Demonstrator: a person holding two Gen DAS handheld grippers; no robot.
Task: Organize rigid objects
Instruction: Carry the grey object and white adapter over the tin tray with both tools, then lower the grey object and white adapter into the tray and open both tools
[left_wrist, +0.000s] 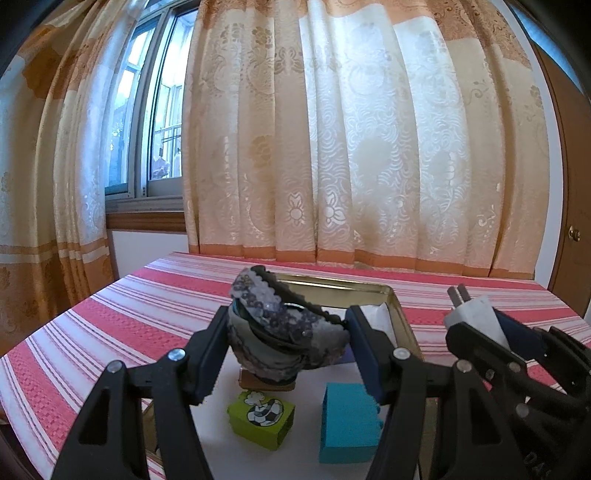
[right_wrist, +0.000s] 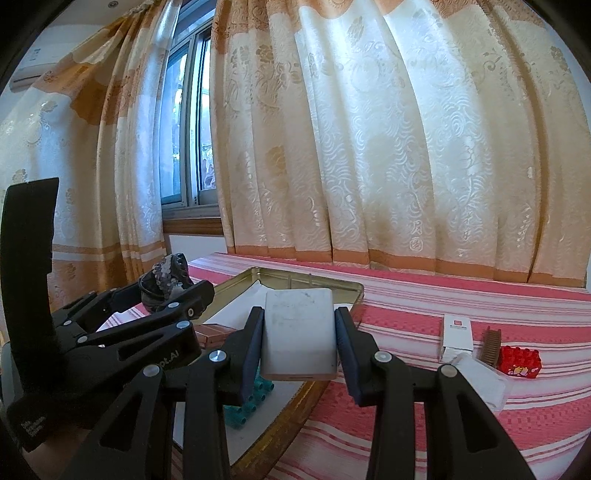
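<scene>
On the red-and-white striped tablecloth (right_wrist: 424, 306) in front of you lies a shallow gold tin tray (right_wrist: 351, 291) with a white lining. Inside it you can see a green block with a football picture (left_wrist: 261, 413), a turquoise studded block (left_wrist: 349, 426) and a small brown block (left_wrist: 266, 384) farther back.

Your left gripper (left_wrist: 286, 343) hangs above that tray with its jaws partly closed, pads pressing both sides of a grey sequinned hair band (left_wrist: 280, 325) bunched between them. The band sits directly over the brown block and hides part of it.

Your right gripper (right_wrist: 300, 336) is also closed partway, clamping a white plug adapter (right_wrist: 300, 332) by its flat sides; in the left wrist view its two metal prongs point up and away. It is held over the tray's right edge, just beside the left gripper.

Off to the right, outside the tray, a small white box (right_wrist: 457, 338) stands upright, with a brown comb (right_wrist: 491, 343), a red studded block (right_wrist: 521, 363) and a clear plastic case (right_wrist: 480, 380) clustered close by it on the cloth. Patterned curtains (right_wrist: 369, 147) hang behind the table, parted at a window (right_wrist: 188, 122).
</scene>
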